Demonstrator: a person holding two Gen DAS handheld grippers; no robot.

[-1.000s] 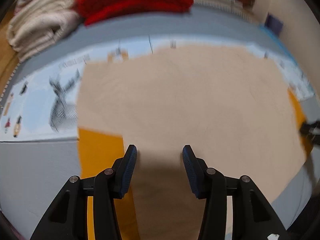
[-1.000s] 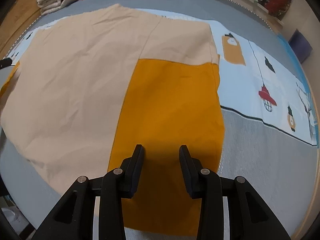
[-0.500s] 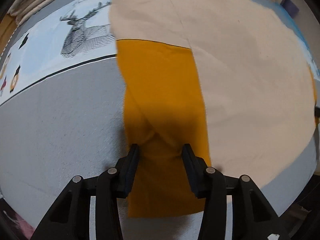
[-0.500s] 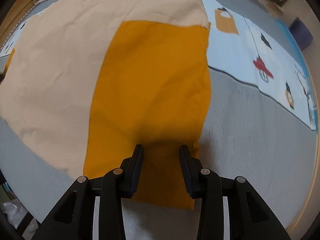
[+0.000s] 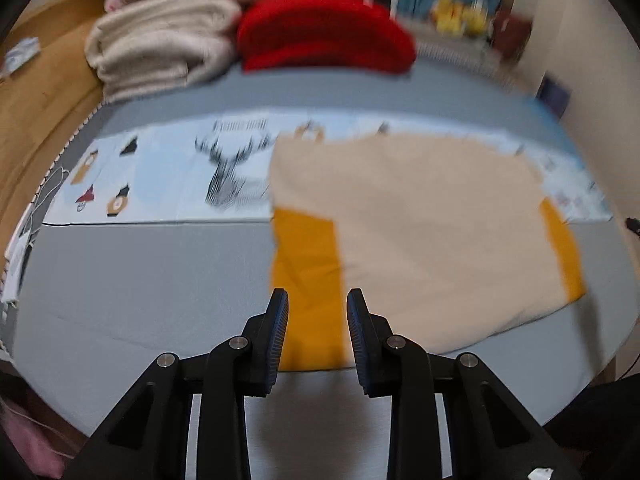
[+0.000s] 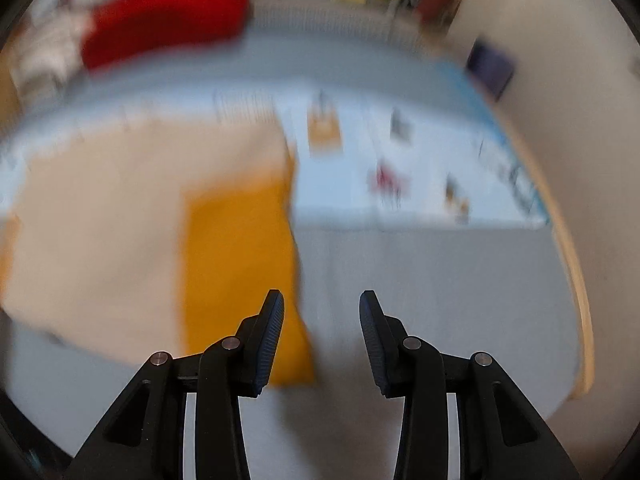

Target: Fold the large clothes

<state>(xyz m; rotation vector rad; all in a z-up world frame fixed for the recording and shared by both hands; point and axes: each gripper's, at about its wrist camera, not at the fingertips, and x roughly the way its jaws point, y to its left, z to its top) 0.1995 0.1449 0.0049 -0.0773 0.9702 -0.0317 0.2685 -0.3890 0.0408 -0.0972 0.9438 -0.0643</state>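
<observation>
A large beige and orange garment (image 5: 424, 236) lies flat on the grey bed cover (image 5: 140, 280), with orange sleeves on its left and right sides. My left gripper (image 5: 314, 312) is open and empty, raised above the near end of the left orange sleeve (image 5: 306, 268). In the right wrist view the garment (image 6: 100, 220) fills the left half, blurred. My right gripper (image 6: 322, 312) is open and empty, above the near right edge of the right orange sleeve (image 6: 240, 264).
Folded beige blankets (image 5: 160, 48) and a red cushion (image 5: 324, 36) are stacked at the far end of the bed. A light blue printed sheet (image 5: 168, 176) runs across the bed under the garment. A wall (image 6: 580, 120) stands at the right.
Both grippers have lifted and pulled back from the orange sleeves, and both views tilted up to show the far end of the bed. The sleeves stay flat on the bed.
</observation>
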